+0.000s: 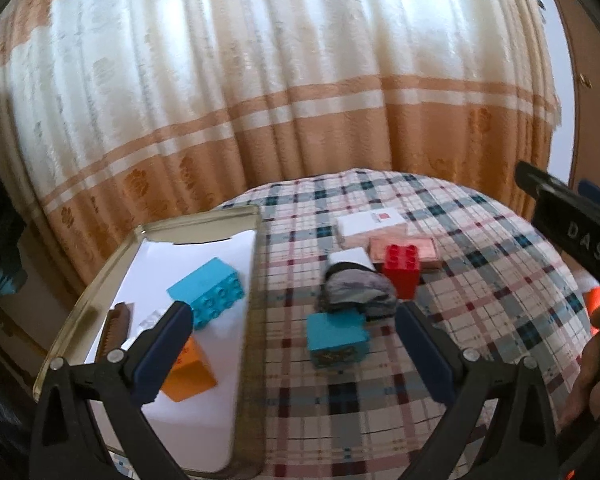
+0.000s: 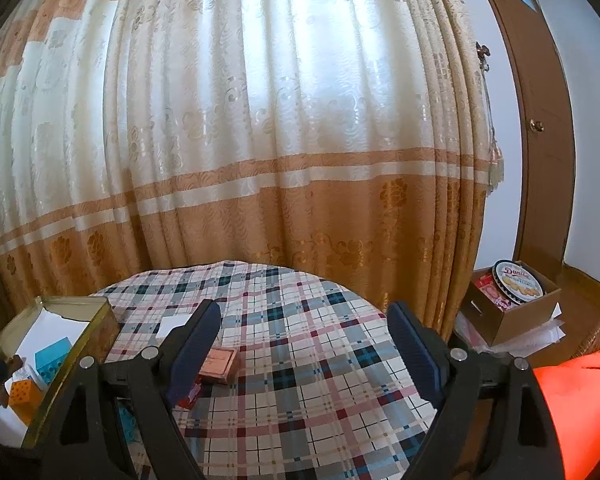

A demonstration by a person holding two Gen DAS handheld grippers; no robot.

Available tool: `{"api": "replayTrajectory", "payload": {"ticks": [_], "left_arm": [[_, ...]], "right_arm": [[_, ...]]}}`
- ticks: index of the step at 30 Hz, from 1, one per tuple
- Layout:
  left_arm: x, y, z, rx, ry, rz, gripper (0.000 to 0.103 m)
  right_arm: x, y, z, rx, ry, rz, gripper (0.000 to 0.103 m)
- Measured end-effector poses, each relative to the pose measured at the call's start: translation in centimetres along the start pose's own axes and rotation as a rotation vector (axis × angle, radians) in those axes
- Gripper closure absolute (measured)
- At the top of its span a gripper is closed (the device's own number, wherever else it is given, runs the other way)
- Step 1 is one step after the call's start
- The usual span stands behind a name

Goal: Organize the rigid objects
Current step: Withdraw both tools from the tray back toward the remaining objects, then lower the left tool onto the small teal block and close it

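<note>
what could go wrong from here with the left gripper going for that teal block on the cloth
1. The teal block touches the grey rock, so closing the left gripper there may shove or catch the rock.
2. The red block stands upright just behind and could topple.
3. The metal tin wall sits beside the left finger and could be clipped.

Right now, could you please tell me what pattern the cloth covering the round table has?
The tablecloth is plaid: white with blue-grey, dark teal and red lines, clearest in the right wrist view.
</note>
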State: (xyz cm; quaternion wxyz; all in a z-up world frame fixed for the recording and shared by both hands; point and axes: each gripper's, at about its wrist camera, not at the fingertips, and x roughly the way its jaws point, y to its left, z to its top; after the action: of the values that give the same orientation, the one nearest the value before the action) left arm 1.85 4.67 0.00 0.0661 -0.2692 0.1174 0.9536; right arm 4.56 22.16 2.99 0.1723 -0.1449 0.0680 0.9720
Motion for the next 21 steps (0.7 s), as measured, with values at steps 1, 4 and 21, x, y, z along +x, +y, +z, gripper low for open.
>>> {"api": "replayTrajectory", "payload": {"ticks": [1, 4, 21], "left_arm": [[0.0, -0.5, 0.1, 0.014, 0.001, 0.001, 0.001], [0.1, -2.9, 0.4, 0.078, 0.018, 0.005, 0.001], [3.2, -7.8, 1.5, 0.083, 0.198, 0.042, 0.001]], "right_arm": [[0.0, -0.2, 0.0, 0.001, 0.005, -0.003, 0.016], [0.1, -1.0, 0.0, -0.015, 0.014, -0.049, 0.016], [1.0, -5.4, 0.1, 0.112, 0.075, -0.065, 0.016]]}}
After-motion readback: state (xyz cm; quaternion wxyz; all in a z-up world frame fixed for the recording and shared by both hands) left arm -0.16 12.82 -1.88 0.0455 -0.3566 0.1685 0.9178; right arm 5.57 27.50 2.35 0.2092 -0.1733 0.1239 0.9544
